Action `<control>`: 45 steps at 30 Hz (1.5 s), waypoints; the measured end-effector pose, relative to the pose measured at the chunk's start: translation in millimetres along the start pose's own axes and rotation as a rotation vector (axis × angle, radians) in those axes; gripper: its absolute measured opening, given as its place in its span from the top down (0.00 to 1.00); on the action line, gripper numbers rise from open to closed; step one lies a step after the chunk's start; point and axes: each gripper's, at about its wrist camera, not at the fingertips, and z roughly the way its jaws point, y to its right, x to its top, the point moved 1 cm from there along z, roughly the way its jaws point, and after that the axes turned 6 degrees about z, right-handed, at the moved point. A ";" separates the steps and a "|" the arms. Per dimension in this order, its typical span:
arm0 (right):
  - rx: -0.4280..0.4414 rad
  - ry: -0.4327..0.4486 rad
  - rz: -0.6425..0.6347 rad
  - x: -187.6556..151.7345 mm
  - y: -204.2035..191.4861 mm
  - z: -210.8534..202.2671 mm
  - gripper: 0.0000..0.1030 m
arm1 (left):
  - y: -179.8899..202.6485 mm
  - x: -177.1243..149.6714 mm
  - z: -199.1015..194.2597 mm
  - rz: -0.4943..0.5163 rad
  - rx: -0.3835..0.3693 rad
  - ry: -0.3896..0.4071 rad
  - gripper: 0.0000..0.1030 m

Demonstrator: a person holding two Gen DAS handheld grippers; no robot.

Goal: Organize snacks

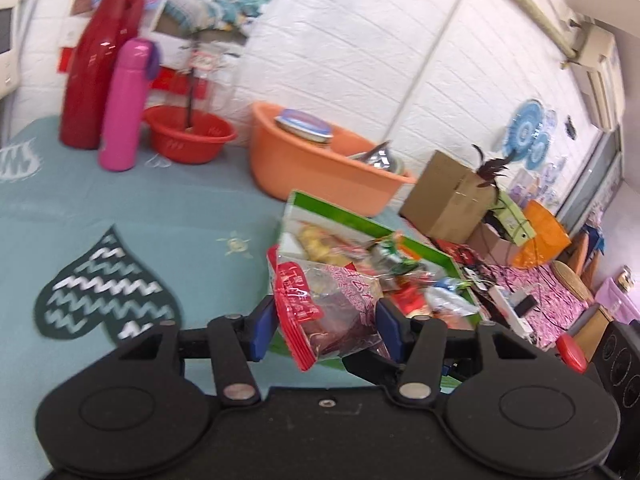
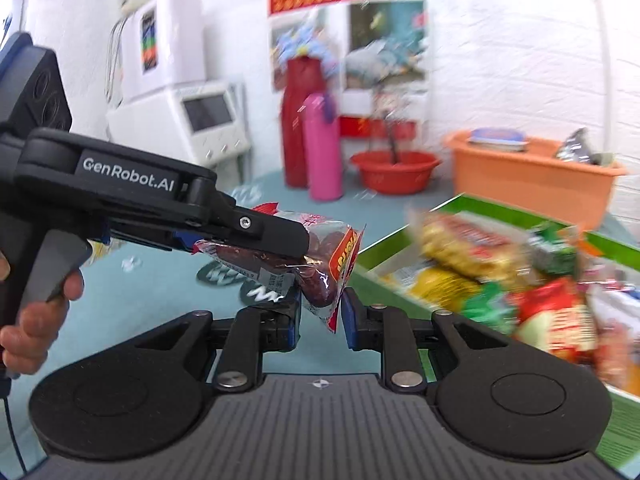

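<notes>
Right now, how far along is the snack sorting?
Early, by the look of it. Done: the orange tub holds a couple of items. In hand: left gripper and right gripper both pinch a sausage packet. Left: the green tray still brims with snacks.

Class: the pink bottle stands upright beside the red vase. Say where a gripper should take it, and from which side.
Grip the pink bottle around its straight middle, coming level from the open tablecloth side. It stands upright and slim, with the red vase close behind and the red basin beside it, so only the front is free.

A pink flask (image 1: pixel 122 106) stands touching a red bottle (image 1: pixel 100 68), beside a red basin (image 1: pixel 190 136).
</notes>
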 end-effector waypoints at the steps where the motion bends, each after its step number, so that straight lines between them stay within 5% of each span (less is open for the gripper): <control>1: -0.010 0.013 0.008 1.4 5.7 -6.0 0.62 | 8.3 2.6 5.5 0.012 -0.014 -0.001 0.00; 15: -0.201 0.124 0.148 7.9 116.5 -59.4 0.62 | 101.8 35.9 116.8 0.132 -0.176 -0.049 0.00; 24: -0.265 0.150 0.211 10.2 171.3 -48.3 0.61 | 109.6 43.8 168.2 0.148 -0.135 -0.081 0.00; 25: -0.283 0.159 0.208 8.7 174.5 -44.5 0.56 | 106.6 41.6 167.5 0.139 -0.110 -0.070 0.00; 29: -0.322 0.135 0.183 -4.5 180.4 -35.5 0.11 | 100.2 33.4 159.7 0.153 -0.070 -0.061 0.00; 35: -0.300 0.136 0.177 -3.6 172.9 -43.3 0.00 | 97.2 27.0 129.2 0.171 -0.053 -0.024 0.00; 45: -0.360 0.100 0.231 8.0 139.9 -97.0 0.00 | 118.4 12.8 33.7 0.222 0.025 0.098 0.00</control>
